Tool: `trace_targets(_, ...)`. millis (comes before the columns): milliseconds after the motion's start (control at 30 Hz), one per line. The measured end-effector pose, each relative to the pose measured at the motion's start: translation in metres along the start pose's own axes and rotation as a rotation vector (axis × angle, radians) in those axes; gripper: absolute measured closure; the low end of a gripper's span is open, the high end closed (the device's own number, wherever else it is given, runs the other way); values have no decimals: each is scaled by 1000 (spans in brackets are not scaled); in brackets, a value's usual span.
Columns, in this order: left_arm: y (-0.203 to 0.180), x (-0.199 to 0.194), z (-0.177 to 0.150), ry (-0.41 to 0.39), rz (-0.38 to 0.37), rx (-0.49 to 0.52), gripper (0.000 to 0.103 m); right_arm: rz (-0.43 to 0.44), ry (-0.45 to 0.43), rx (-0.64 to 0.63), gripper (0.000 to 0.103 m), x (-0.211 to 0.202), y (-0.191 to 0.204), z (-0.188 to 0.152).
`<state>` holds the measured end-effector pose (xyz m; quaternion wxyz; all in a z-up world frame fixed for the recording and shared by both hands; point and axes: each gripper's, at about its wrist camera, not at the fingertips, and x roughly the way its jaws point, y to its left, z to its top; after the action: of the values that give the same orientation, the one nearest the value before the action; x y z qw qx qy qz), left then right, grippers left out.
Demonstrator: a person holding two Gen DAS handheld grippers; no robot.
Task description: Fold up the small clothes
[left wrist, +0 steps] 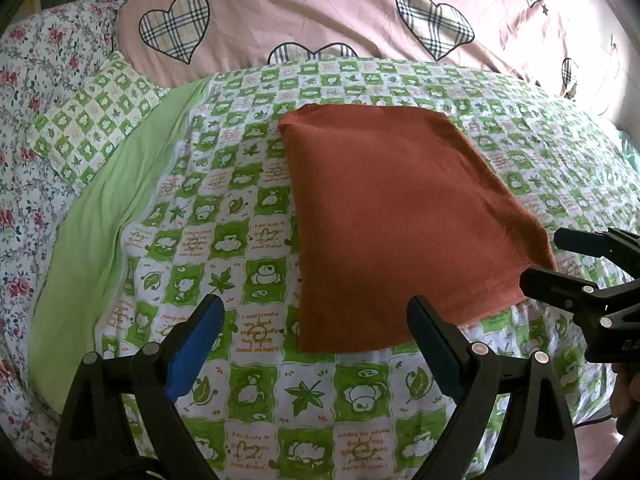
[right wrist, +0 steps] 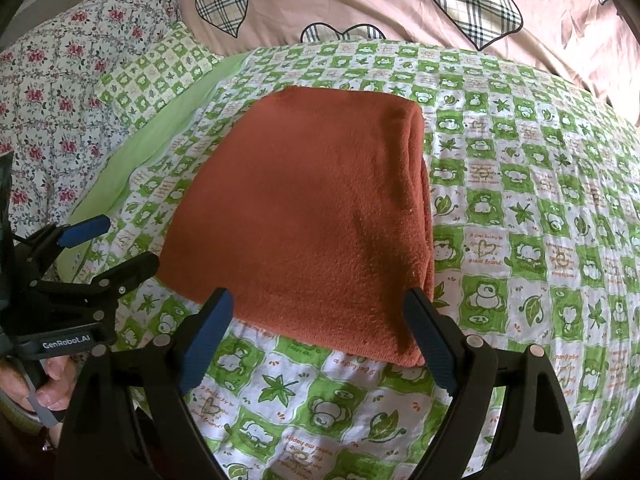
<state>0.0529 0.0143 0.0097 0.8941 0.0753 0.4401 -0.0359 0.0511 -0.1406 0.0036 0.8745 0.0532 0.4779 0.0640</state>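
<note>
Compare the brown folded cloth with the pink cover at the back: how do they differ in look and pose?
The brown cloth is plain and fuzzy, while the pink cover is smooth and carries checked hearts. The brown cloth is folded into a compact stack with layered edges on its right side, while the pink cover spreads wide with loose wrinkles. The brown cloth lies on the green checked sheet, and the pink cover lies behind that sheet. Neither is held by a claw.

Green checked bedspread, pink heart-print quilt behind, floral bedding beside.
</note>
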Motion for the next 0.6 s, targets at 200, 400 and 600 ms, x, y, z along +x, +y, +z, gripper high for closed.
trace_targets(200,-1,-4,1,-9,5,1,10,3,-8,9,16,-3,0,1)
trace_targets(400,-2,-6,2,-18,1,3,10,6,-6,15,16,-3,1,1)
trace_targets(600,-1,-5,2,-15,-5,2,10,11,-9,10,16,-2,3,2)
